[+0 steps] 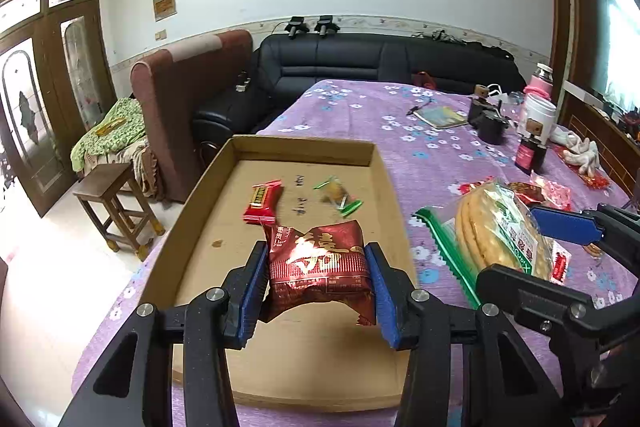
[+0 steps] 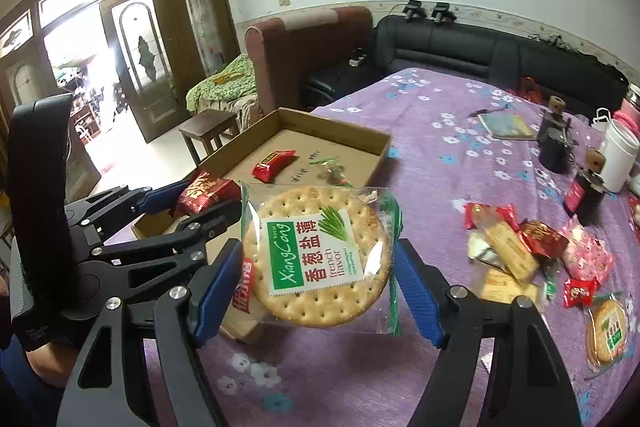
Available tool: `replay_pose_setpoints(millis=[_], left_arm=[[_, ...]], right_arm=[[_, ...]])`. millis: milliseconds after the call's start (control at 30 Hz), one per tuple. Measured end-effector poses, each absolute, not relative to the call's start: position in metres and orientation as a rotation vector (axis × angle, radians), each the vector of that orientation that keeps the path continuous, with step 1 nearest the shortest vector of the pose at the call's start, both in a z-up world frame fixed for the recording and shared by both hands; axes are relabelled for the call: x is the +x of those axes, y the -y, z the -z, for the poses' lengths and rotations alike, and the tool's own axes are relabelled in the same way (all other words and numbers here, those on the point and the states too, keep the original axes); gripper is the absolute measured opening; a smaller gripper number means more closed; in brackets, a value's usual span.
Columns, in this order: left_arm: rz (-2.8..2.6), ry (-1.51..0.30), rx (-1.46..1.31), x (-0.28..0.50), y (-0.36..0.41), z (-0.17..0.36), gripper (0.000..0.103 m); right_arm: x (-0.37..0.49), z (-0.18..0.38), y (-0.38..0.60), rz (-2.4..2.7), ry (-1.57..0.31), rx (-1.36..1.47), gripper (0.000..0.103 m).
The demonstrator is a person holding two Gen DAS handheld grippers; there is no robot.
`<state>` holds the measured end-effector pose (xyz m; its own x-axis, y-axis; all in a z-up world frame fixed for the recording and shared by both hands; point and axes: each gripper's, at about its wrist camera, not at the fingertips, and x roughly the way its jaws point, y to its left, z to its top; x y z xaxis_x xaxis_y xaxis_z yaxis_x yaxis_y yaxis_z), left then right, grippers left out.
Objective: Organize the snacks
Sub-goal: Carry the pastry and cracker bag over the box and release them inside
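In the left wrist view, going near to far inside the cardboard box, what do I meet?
Dark red snack packet held in the left gripper → small red candy bar → far wall of the cardboard box. The green-ended candy lies level with the red bar, so I leave it out.

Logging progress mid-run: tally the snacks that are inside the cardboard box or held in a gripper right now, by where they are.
Lying in the cardboard box: 2 (small red packet, green-ended candy)
Held by left gripper: 1 (dark red packet)
Held by right gripper: 1 (round cracker pack)
Total: 4
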<state>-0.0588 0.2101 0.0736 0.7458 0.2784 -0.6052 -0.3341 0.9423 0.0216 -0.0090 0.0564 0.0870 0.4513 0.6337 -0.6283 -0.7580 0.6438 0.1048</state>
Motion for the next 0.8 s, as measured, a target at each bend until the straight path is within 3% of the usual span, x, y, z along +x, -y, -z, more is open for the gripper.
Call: replay_pose_setpoints(millis=[800], left_arm=[[-0.475, -0.733, -0.149, -0.064, -0.279, -0.039, 0.051]], right_arm=[[-0.017, -0.051, -0.132, -0.899, -0.730, -0.354, 0.076]])
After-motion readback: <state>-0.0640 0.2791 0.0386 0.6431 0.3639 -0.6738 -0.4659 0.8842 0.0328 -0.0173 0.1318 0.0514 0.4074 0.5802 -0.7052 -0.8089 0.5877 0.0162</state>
